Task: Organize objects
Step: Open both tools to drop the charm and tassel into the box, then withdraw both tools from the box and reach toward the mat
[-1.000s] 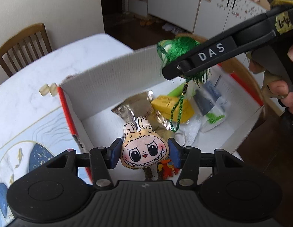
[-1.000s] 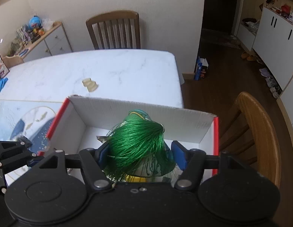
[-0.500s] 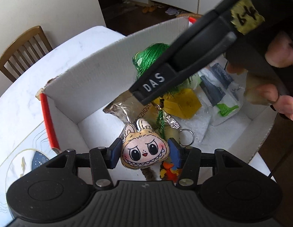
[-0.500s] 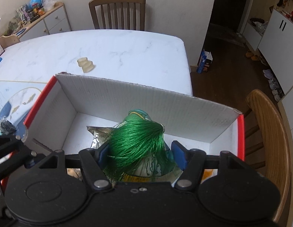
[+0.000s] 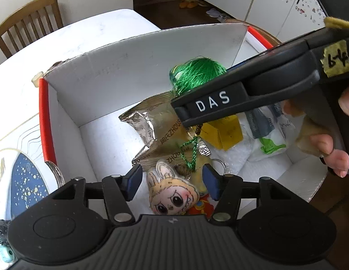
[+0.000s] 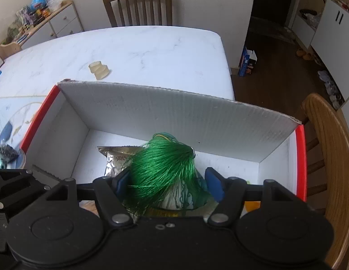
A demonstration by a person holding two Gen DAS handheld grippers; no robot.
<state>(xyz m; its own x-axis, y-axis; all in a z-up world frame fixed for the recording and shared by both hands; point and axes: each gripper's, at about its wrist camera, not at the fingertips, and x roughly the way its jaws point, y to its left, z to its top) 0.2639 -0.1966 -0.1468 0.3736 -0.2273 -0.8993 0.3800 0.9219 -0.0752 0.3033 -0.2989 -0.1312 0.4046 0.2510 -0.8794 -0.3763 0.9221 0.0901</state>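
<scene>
Two grippers working over the white cardboard box (image 5: 120, 72)

Left wrist view: the left gripper (image 5: 172, 183) is hanging released, the bunny plush keychain (image 5: 172, 193) lying loose between its fingers. Right wrist view: the right gripper (image 6: 166, 183) is gripping the green tassel (image 6: 160, 168) above the box.

box (image 6: 174, 121) left floor bare — right: foil bag (image 5: 156, 126), packets (image 5: 269, 123)

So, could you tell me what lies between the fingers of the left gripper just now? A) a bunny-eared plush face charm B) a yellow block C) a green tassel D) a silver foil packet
A: in the left wrist view the plush face charm lies loose between the spread fingers of the left gripper, down in the white box; the green tassel is at the right gripper.
</scene>
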